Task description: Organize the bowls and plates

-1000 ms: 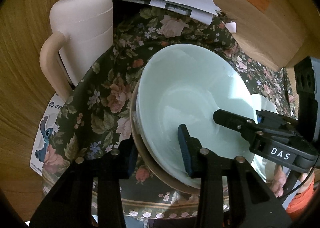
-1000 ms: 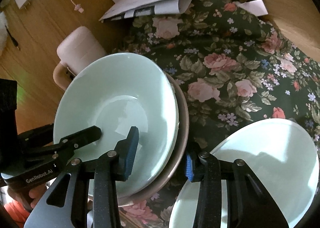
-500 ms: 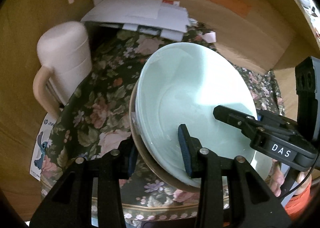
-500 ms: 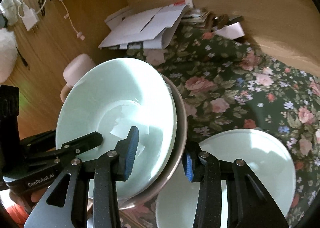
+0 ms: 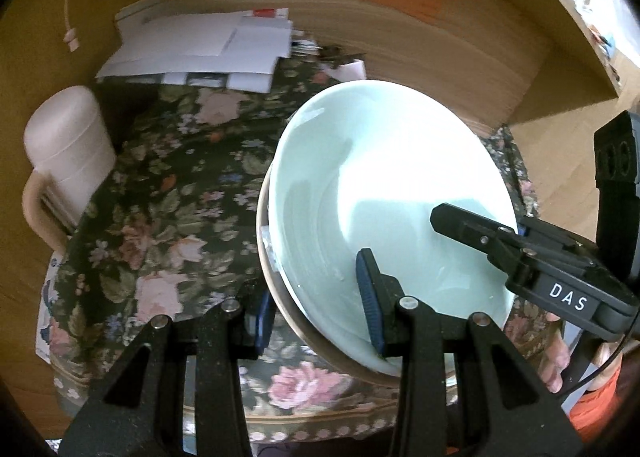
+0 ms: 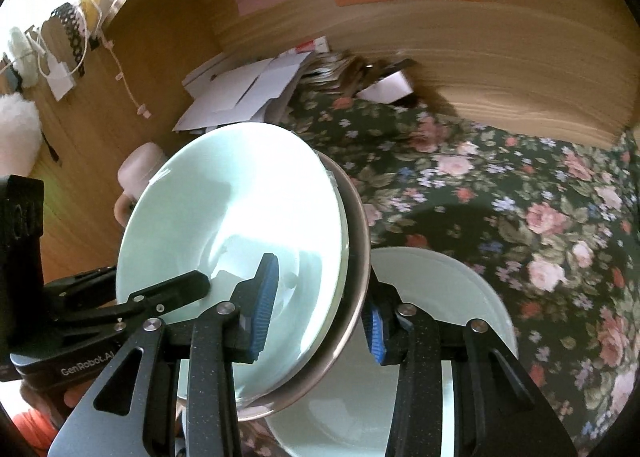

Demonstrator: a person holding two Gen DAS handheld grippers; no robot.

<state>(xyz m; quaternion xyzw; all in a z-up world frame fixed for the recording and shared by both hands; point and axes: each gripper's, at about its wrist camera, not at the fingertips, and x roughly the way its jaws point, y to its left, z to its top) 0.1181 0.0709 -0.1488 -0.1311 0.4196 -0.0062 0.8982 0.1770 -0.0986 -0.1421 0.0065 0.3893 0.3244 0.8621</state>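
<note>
A pale green bowl [image 5: 380, 185] sits nested in a wider brown-rimmed bowl [image 5: 280, 297], and the pair hangs tilted above the floral tablecloth [image 5: 160, 217]. My left gripper [image 5: 316, 309] is shut on the left rim of this stack, one pad inside the green bowl and one under the brown one. My right gripper [image 6: 320, 317] is shut on the opposite rim of the green bowl [image 6: 232, 209] and the brown bowl [image 6: 358, 225]. Each gripper shows in the other's view, the right gripper [image 5: 500, 245] and the left gripper [image 6: 160, 297]. A second pale green bowl [image 6: 440, 297] lies on the cloth below.
A cream lidded jug [image 5: 68, 145] with a handle stands at the table's left edge. Loose papers and envelopes [image 5: 200, 49] are piled at the back against a wooden wall [image 5: 440, 57] with coloured notes. A person's hand [image 5: 560, 361] holds the right gripper.
Both grippers have risen with the bowl stack between them. The table, the jug and the second green bowl now look smaller and farther below.
</note>
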